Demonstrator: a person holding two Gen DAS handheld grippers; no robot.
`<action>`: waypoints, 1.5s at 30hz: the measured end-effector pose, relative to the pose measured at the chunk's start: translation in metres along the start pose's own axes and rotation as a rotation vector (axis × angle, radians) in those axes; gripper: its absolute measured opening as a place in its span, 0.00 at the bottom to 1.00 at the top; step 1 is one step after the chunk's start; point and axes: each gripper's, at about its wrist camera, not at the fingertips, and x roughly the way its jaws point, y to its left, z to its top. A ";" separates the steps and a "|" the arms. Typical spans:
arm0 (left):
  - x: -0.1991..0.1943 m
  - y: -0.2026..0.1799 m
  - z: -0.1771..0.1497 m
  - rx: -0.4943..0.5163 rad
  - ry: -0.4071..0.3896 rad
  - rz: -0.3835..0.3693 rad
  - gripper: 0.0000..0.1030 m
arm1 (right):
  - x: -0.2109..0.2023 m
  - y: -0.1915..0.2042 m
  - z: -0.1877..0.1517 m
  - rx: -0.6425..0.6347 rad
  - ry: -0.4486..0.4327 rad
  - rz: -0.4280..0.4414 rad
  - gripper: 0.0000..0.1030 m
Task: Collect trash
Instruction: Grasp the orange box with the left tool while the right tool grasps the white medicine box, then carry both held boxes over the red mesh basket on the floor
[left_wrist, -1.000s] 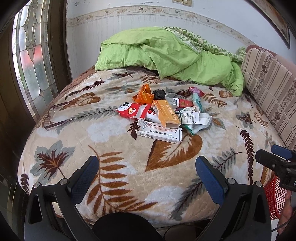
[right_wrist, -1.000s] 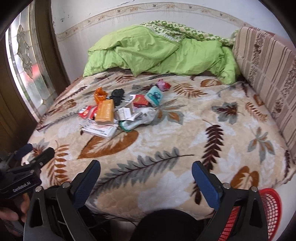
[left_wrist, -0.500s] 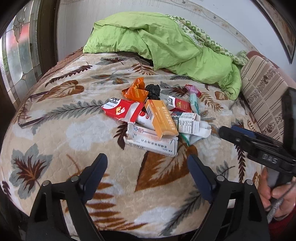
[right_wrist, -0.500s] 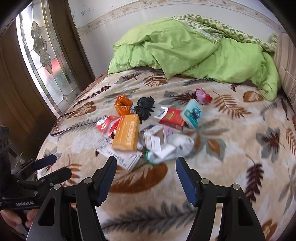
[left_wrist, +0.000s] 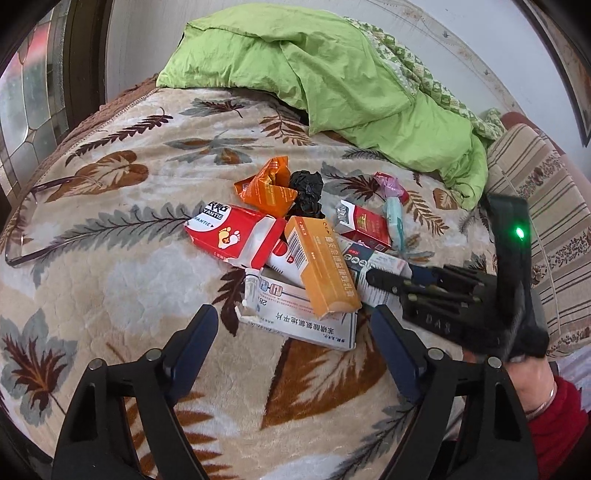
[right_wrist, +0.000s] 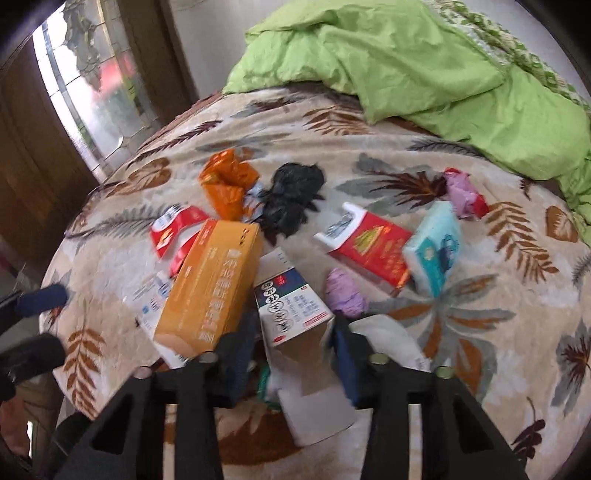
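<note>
A pile of trash lies mid-bed: an orange box, a white and navy box, a flat white box, a red pack, a red cigarette pack, a black crumpled bag and an orange wrapper. My left gripper is open, just short of the flat white box. My right gripper is open, its fingers straddling the near end of the white and navy box; it also shows in the left wrist view.
A green quilt is bunched at the head of the leaf-patterned bed. A striped cushion lines the right side. A stained-glass window stands at the left. A teal tissue pack and pink wrappers lie to the right.
Both grippers have moved forward to the pile. The right gripper has narrowed and now has its fingers on either side of the white and navy box.
</note>
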 end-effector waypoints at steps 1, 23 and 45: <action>0.004 -0.001 0.002 0.002 0.007 0.000 0.82 | -0.001 0.002 -0.003 -0.005 -0.005 -0.004 0.32; 0.130 -0.052 0.049 0.034 0.188 0.030 0.62 | -0.132 -0.042 -0.089 0.286 -0.286 -0.015 0.29; 0.097 -0.071 0.016 0.128 0.107 -0.061 0.21 | -0.150 -0.043 -0.120 0.384 -0.304 0.020 0.29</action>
